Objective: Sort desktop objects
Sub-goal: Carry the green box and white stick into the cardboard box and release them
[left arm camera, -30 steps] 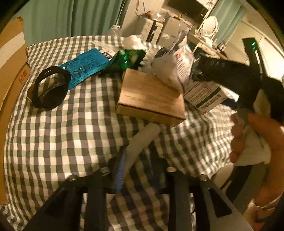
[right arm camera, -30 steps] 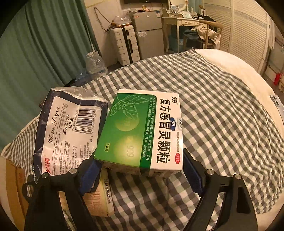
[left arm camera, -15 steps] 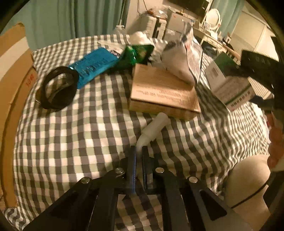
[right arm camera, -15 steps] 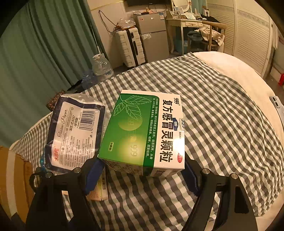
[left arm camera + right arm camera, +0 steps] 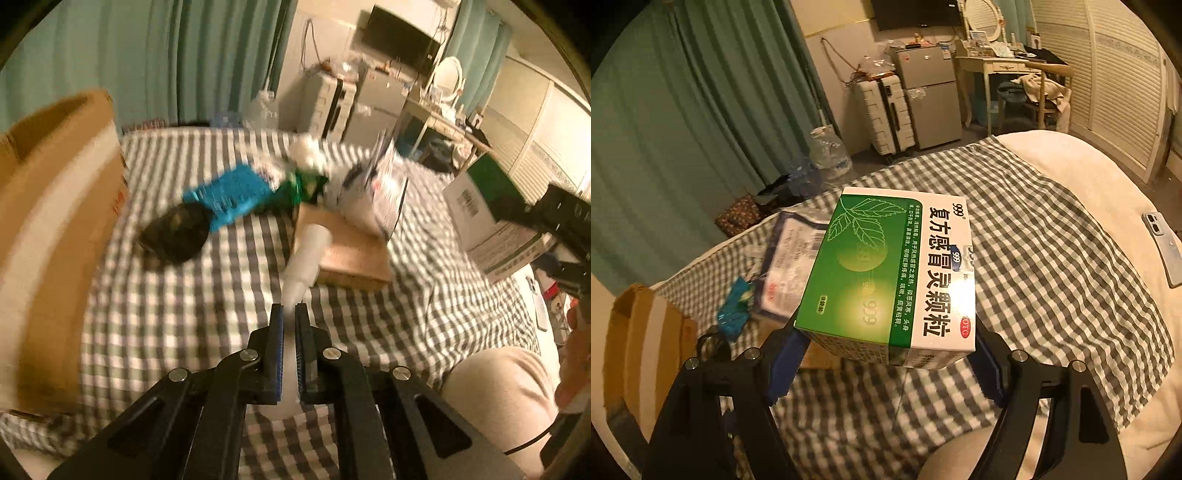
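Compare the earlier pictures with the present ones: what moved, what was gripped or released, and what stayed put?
The left gripper closed on the white tube and lifted it off the checked cloth. The right gripper, already holding the green box, raised it higher above the cloth. Nothing was released. The brown box, blue packet, black ring and tissue pack stayed where they lay.

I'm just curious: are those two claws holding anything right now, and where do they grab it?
Left gripper pinches a white tube at its flat tail end. Right gripper clamps the green medicine box across its two sides.
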Demonstrator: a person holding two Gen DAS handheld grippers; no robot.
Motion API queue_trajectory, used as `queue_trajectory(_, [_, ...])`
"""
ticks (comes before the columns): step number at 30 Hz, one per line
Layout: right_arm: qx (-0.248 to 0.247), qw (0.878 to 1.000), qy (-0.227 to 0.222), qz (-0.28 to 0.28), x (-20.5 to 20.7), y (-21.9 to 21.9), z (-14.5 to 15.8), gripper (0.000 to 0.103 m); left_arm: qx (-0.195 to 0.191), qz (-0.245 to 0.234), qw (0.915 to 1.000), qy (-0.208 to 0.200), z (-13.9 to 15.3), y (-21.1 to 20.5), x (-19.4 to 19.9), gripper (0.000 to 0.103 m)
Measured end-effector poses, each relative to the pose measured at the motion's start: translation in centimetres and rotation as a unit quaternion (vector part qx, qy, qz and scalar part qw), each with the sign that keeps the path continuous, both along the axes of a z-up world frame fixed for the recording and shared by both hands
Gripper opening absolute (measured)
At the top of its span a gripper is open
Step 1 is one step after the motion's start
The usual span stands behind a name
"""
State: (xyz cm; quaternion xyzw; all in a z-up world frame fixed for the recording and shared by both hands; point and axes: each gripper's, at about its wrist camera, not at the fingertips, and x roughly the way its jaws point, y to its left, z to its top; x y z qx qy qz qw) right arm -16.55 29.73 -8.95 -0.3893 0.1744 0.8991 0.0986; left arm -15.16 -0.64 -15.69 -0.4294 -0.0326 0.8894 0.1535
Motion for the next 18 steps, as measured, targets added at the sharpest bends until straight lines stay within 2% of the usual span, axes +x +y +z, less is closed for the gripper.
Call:
queue_trajectory(5, [0.008,0.999,0.018,0.034,1.2,-2.7,2.1,0.078,0.014,0.031,0.9992,0.023,3.4,-1.4,0.9,0.005])
queue_trajectory(12, [0.014,0.996,0.036,0.082,2.4,-7.3,5.0,0.079,0.032,0.074,0.9953,0.053,8.6,-5.8,1.9,0.005])
queue_trajectory(18, [0.021,0.988,0.057,0.141,2.8,-12.5,7.5,0.079,0.048,0.105,0.9896,0.085,12.6,-9.9,2.6,0.005])
